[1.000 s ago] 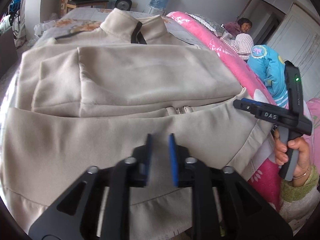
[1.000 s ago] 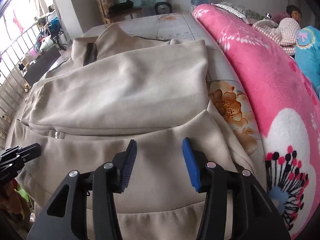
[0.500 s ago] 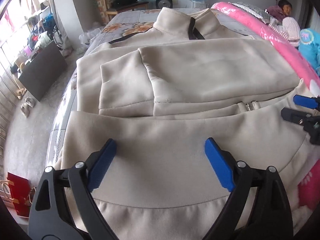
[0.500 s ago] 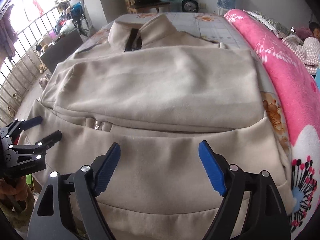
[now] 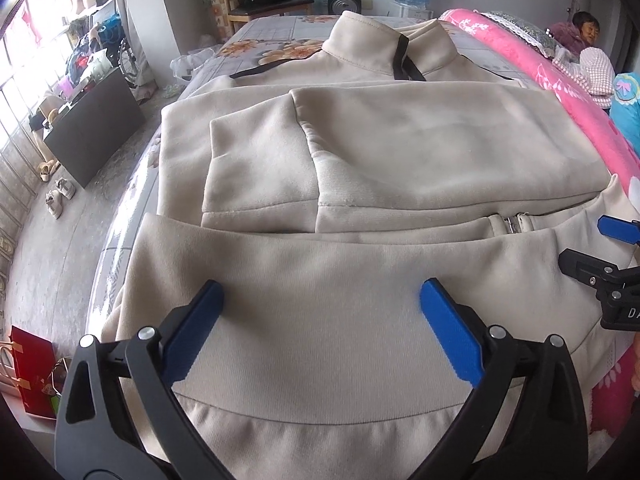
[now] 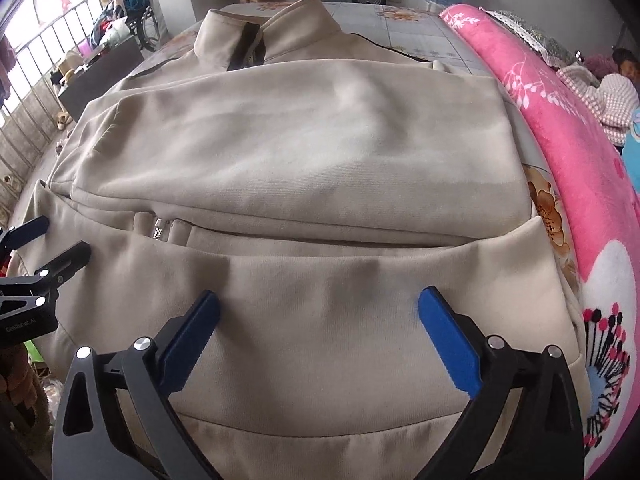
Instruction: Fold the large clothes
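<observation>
The jacket (image 5: 360,152) runs off the bottom edge in both views, so its hem goes unseen. Its sleeves, folded across the chest, cover the front and most of the zip. The right gripper (image 5: 600,248) is cut by the left view's edge, the left gripper (image 6: 44,240) by the right view's. The jacket hides most of the bed (image 5: 280,36). A blurred figure, perhaps a woman (image 5: 586,30), sits far off.

– What colours am I seeing mid-frame?
– A plain beige jacket (image 5: 360,152) with a black collar strip. At right, my view shows a pink floral blanket (image 6: 568,128); the sheet (image 5: 280,46) is grey-checked with orange flowers.
</observation>
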`<action>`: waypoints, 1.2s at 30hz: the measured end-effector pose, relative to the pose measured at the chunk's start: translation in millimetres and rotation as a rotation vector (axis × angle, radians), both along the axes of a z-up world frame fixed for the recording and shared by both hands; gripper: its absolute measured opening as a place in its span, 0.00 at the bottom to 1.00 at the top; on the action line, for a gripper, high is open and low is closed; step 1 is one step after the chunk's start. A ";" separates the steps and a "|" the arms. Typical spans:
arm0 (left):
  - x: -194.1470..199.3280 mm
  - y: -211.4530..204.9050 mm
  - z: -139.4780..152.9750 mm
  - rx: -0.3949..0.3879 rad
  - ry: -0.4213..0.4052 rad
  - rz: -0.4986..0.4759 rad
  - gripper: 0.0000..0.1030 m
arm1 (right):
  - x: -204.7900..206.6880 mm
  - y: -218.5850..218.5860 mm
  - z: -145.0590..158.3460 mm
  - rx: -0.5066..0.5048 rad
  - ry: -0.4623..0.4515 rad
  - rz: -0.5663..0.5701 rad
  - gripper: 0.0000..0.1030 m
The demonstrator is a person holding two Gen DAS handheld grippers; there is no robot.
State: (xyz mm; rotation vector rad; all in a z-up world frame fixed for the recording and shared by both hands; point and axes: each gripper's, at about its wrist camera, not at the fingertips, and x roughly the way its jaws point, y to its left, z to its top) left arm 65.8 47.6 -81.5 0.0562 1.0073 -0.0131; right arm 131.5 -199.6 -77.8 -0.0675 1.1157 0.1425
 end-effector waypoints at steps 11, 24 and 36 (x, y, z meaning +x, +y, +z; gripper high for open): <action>2.8 0.3 0.0 -0.004 0.016 0.002 0.93 | 1.9 0.5 -0.3 -0.006 0.019 -0.018 0.94; 4.6 -0.4 0.1 -0.005 0.032 0.004 0.93 | 1.6 0.2 -1.2 -0.006 0.031 -0.020 0.94; 6.4 -1.3 0.6 0.004 0.046 0.001 0.93 | 0.2 -0.9 -1.9 0.001 0.015 -0.003 0.94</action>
